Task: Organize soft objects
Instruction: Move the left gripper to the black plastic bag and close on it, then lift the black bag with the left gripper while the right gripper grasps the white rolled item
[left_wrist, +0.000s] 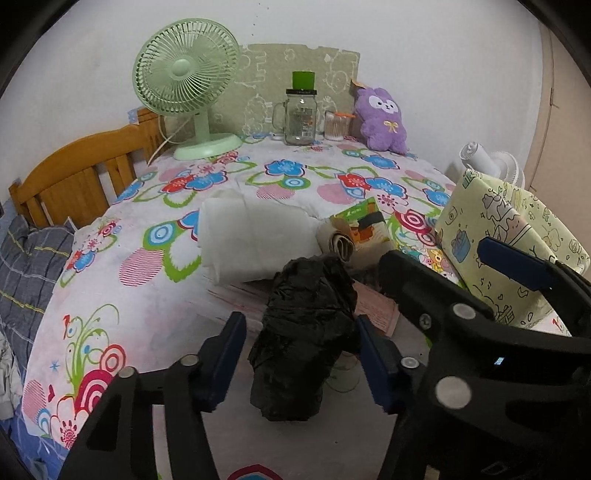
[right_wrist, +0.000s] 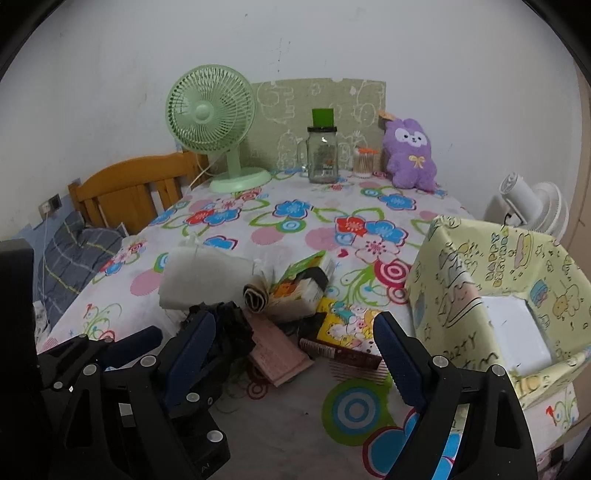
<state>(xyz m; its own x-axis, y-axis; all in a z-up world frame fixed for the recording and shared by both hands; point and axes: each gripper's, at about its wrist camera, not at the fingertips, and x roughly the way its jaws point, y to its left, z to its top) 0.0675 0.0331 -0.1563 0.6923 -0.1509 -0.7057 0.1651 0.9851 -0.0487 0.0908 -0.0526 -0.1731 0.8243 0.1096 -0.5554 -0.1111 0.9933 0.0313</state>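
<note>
A crumpled black plastic bag (left_wrist: 303, 332) lies on the flowered tablecloth (left_wrist: 147, 280), between the fingers of my open left gripper (left_wrist: 301, 363), which do not squeeze it. Behind it lie a white folded cloth (left_wrist: 251, 240), a rolled beige cloth (left_wrist: 338, 242) and a green snack packet (left_wrist: 369, 225). My right gripper (right_wrist: 295, 354) is open and empty above a pink booklet (right_wrist: 277, 360) and a colourful cartoon packet (right_wrist: 347, 326). The black bag (right_wrist: 225, 332) also shows in the right wrist view. A pale green patterned box (right_wrist: 491, 291) stands open at the right.
At the table's back stand a green desk fan (left_wrist: 188, 85), a glass jar mug (left_wrist: 299, 114), a cotton swab cup (left_wrist: 336, 125) and a purple plush toy (left_wrist: 382, 118). A wooden bed frame (left_wrist: 77, 177) and grey bedding are at the left. A white fan (right_wrist: 532, 206) is at the right.
</note>
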